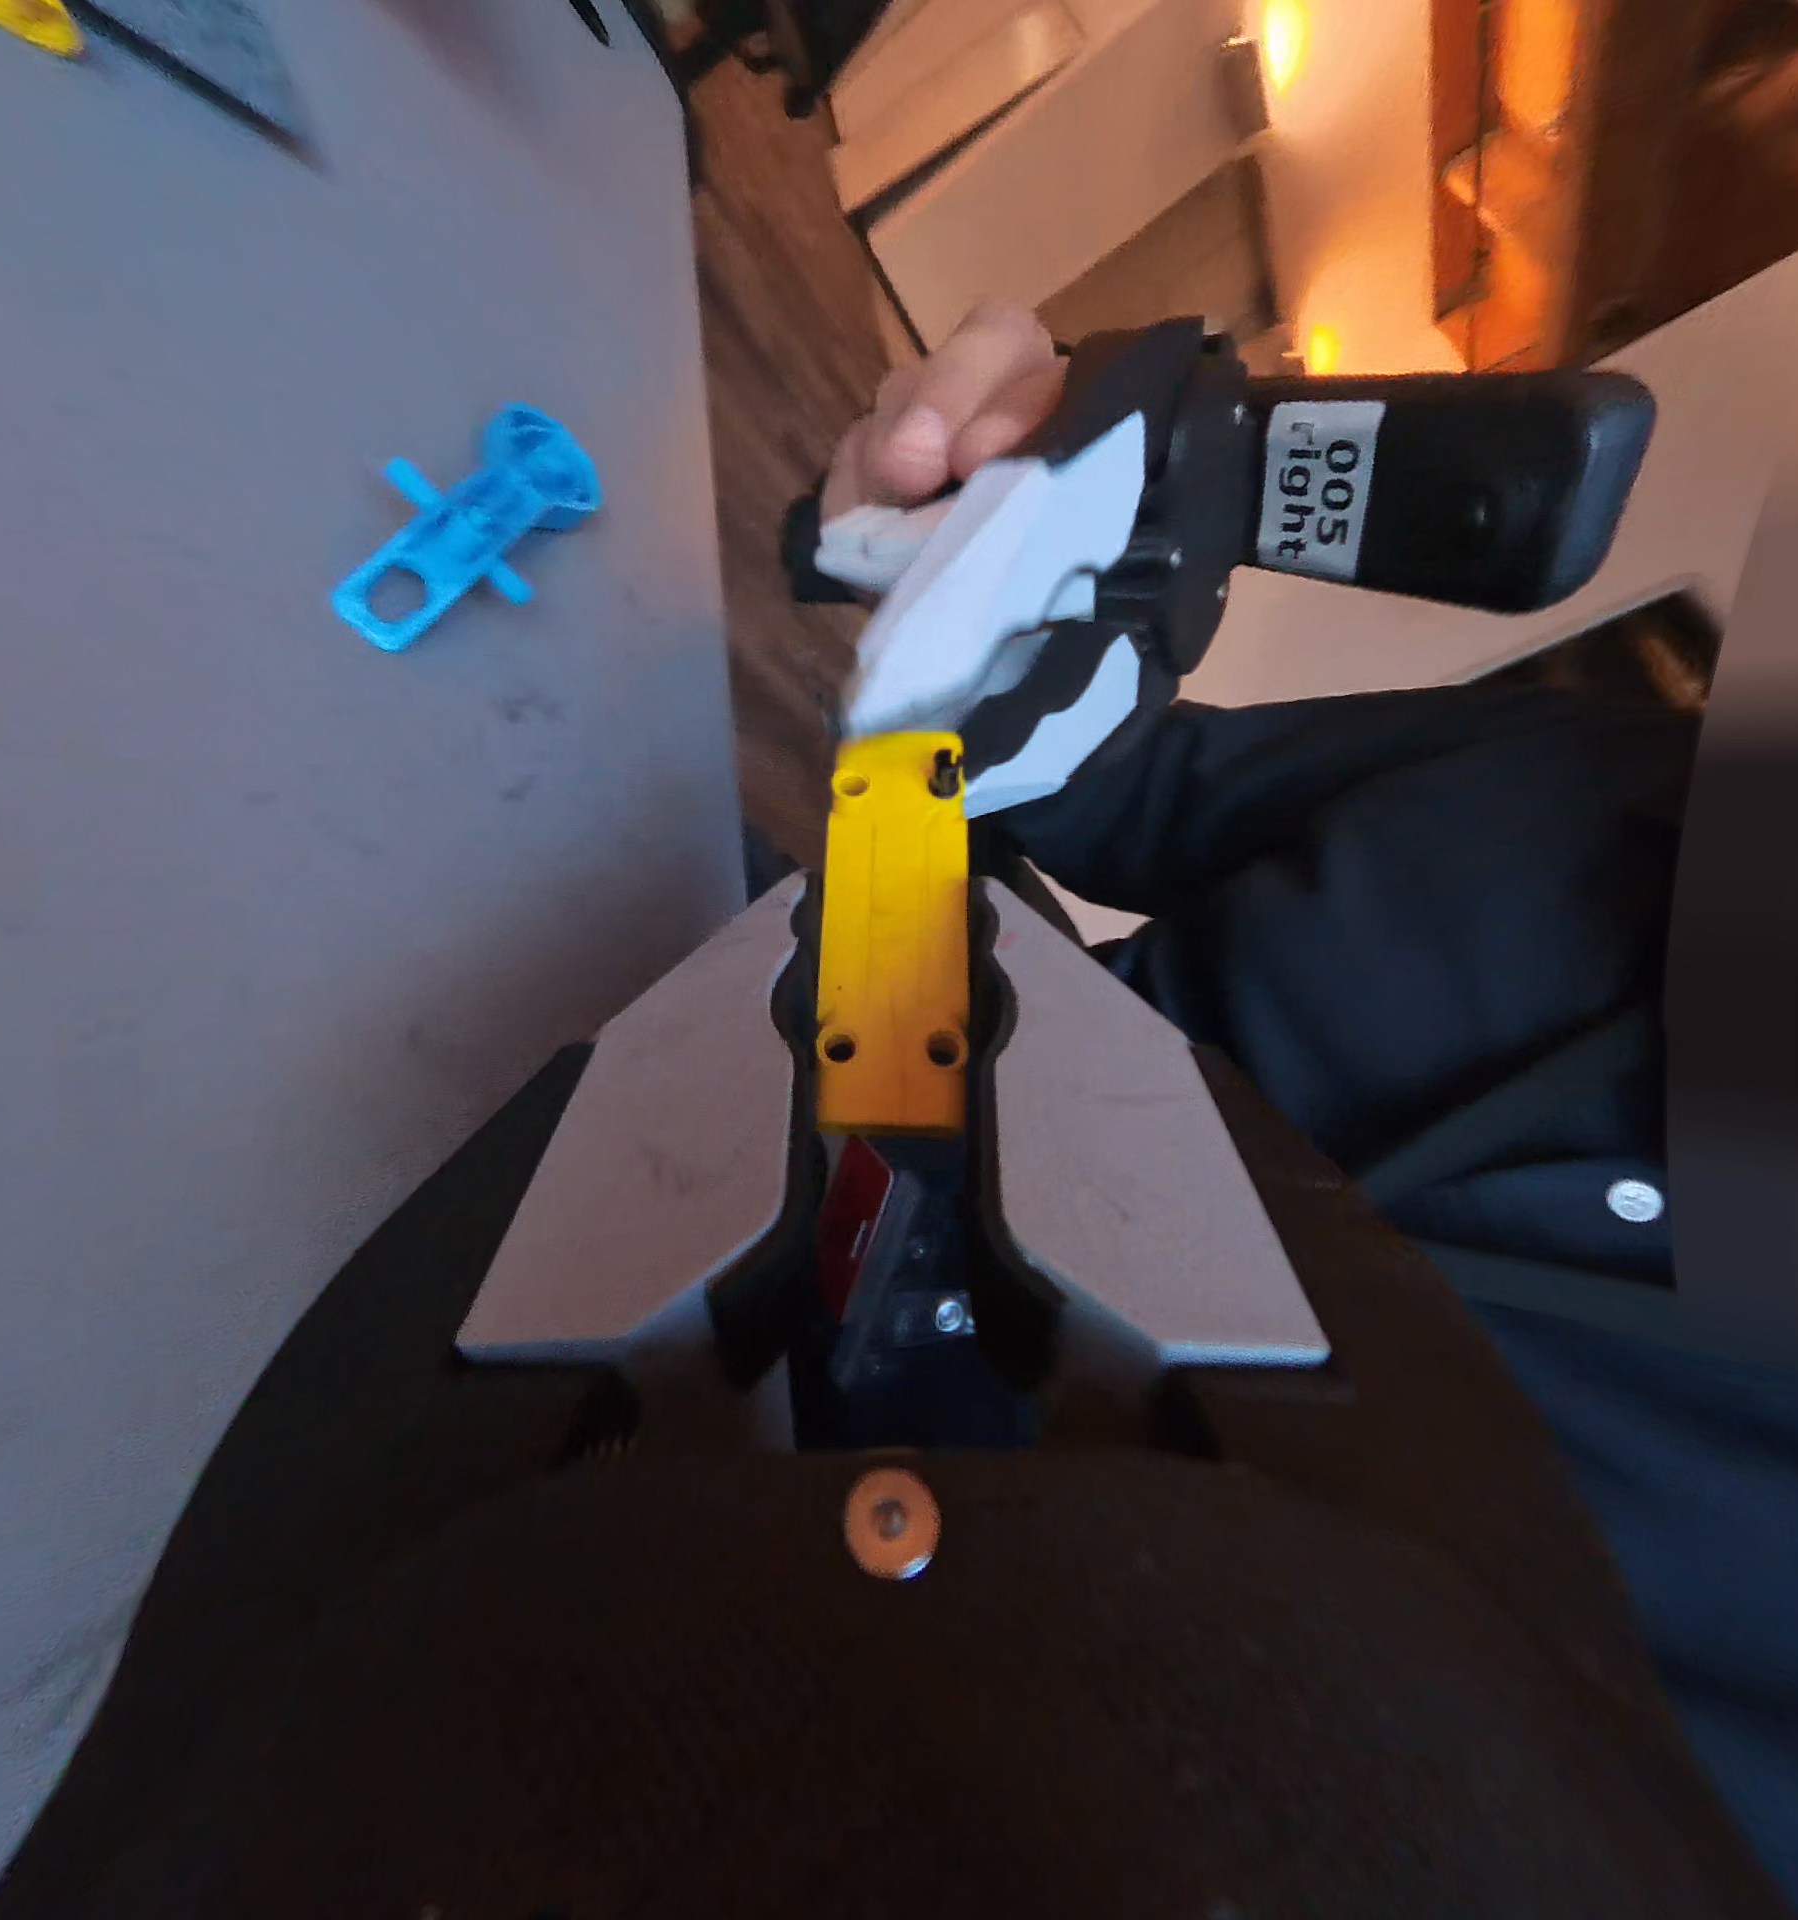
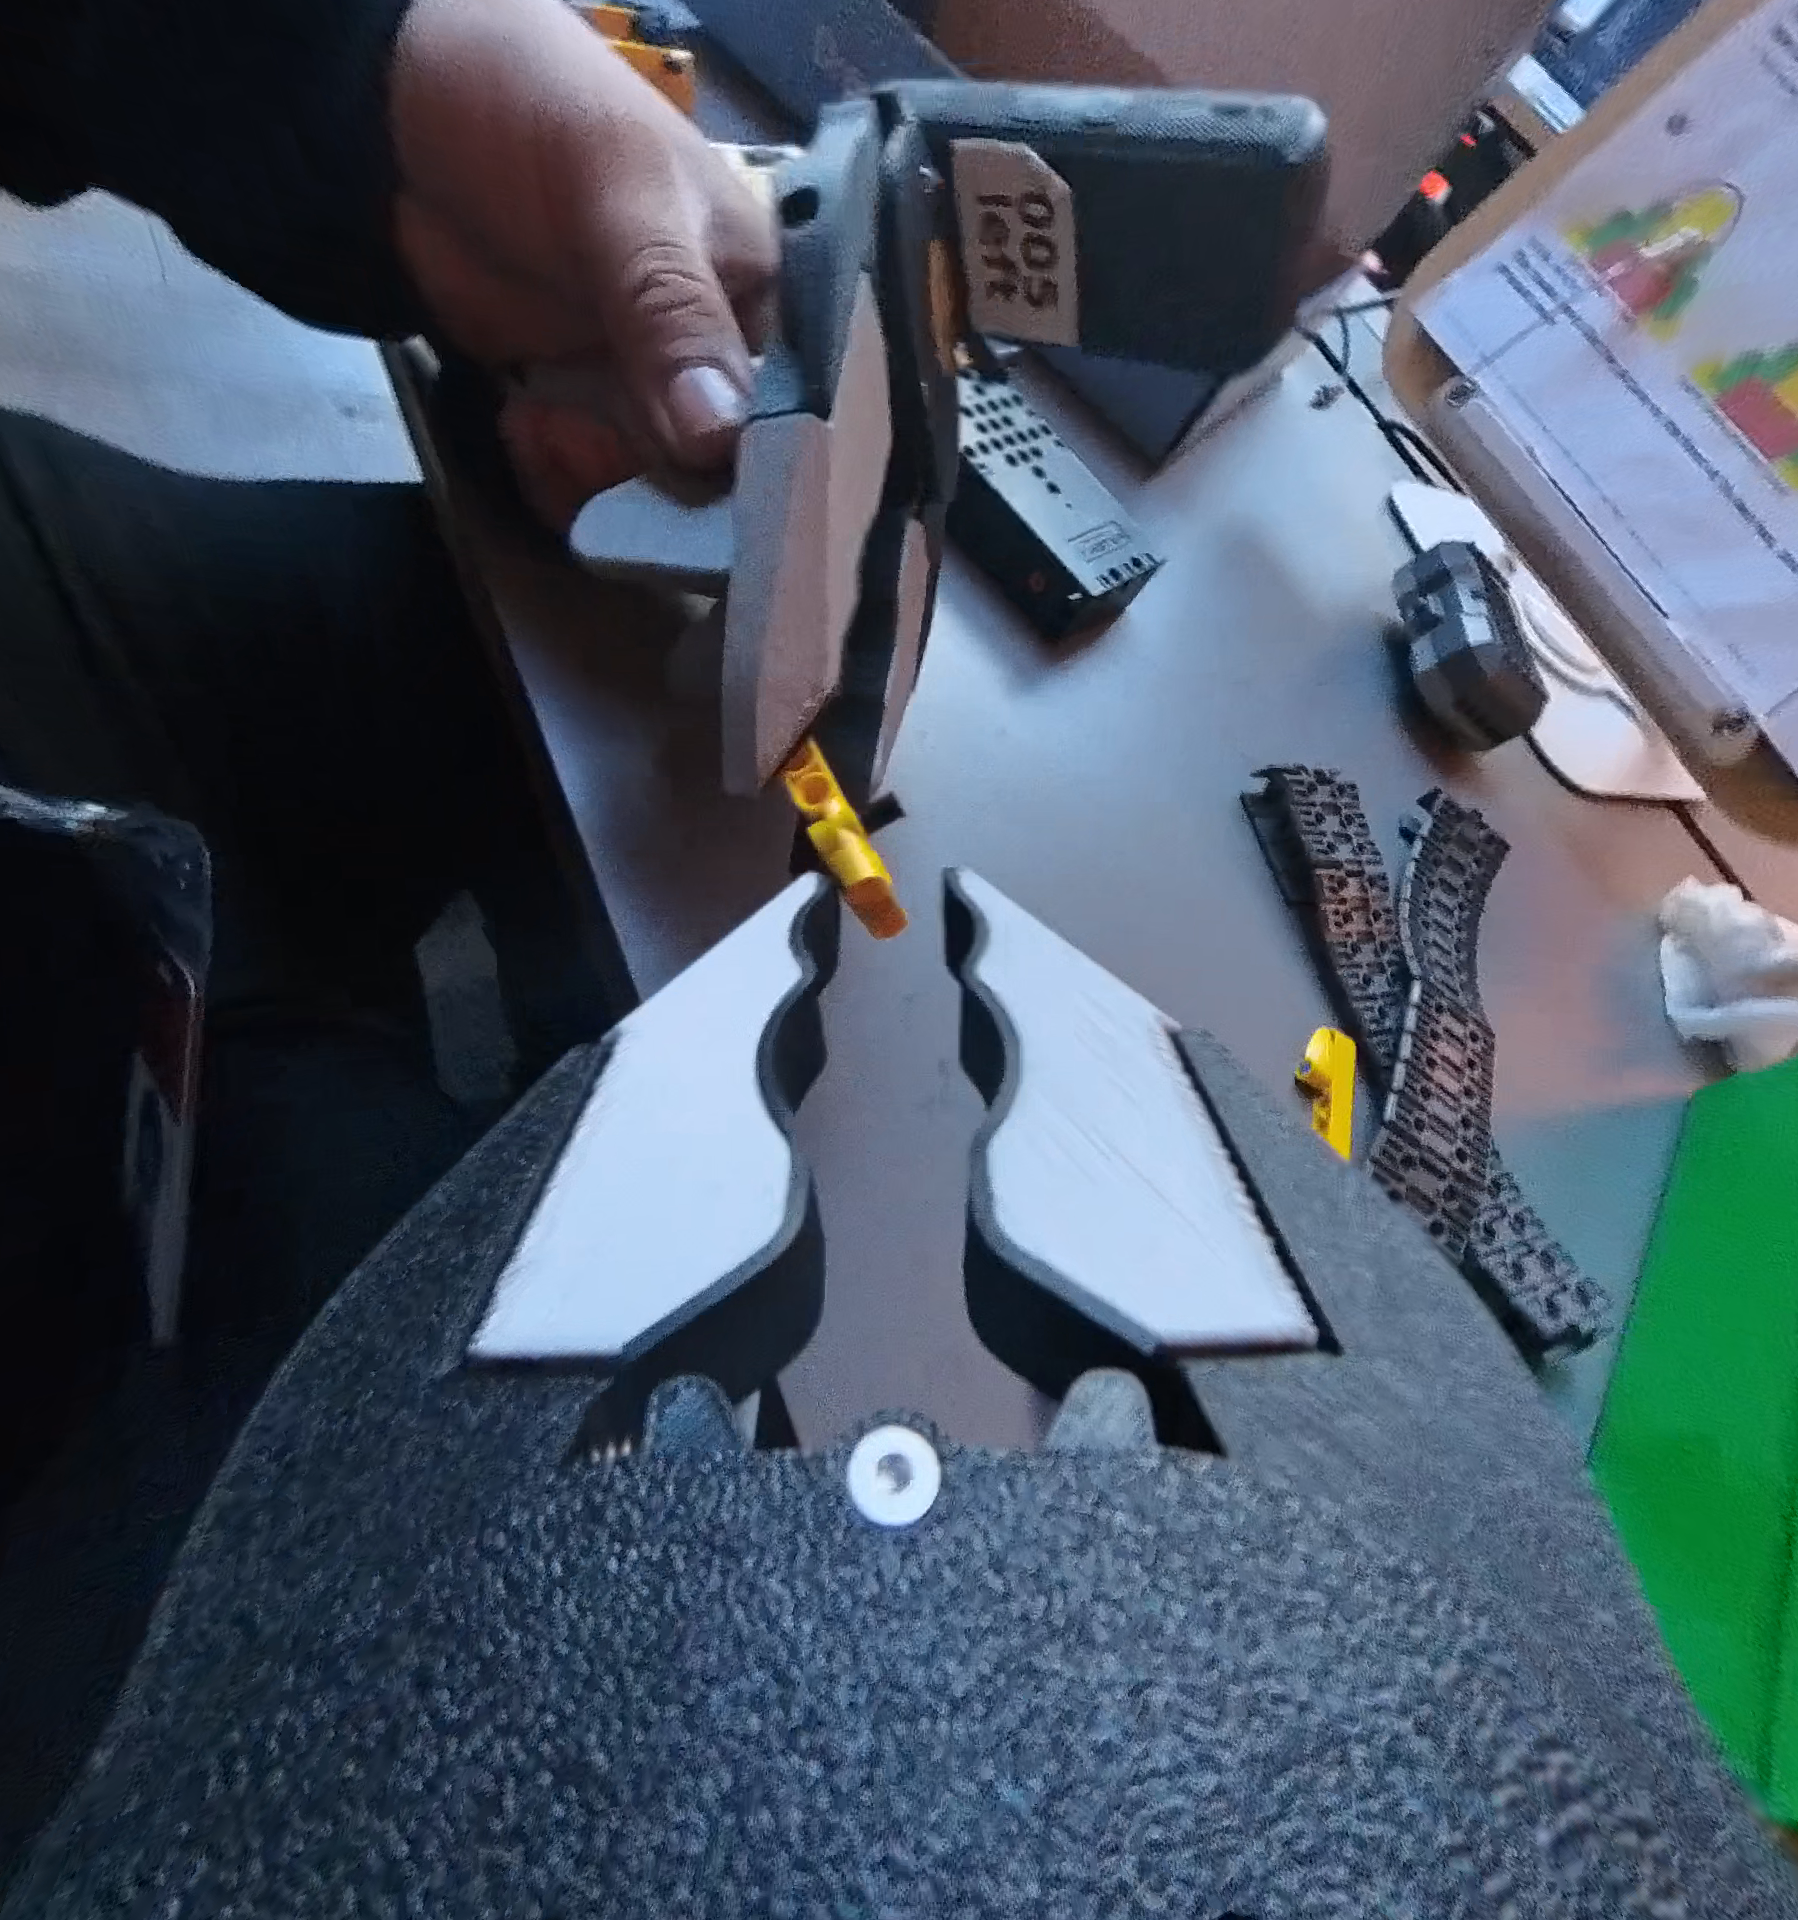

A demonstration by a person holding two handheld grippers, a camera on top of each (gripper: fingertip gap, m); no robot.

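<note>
Clamping a yellow beam [image 1: 893, 935] between its jaws, the left gripper [image 1: 893, 914] holds the piece in mid-frame, lifted off the grey worktop [image 1: 251, 935], with the beam's far end sticking out past the tips. The right gripper [image 2: 890, 883] has its jaws apart and empty, its tips right at that far end, where a small black pin [image 1: 942, 774] seems to sit in a hole. Motion blur on the right tips hints at quick movement, so a push from them could lever the beam sideways in the left grip or knock the pin loose; a dropped pin would be hard to find against the dark worktop. A blue part [image 1: 469, 525] lies at left on the worktop, well apart. Black tracks [image 2: 1414, 1049] and a small yellow piece [image 2: 1326, 1091] lie to the right in the right wrist view, clear of both grippers.
</note>
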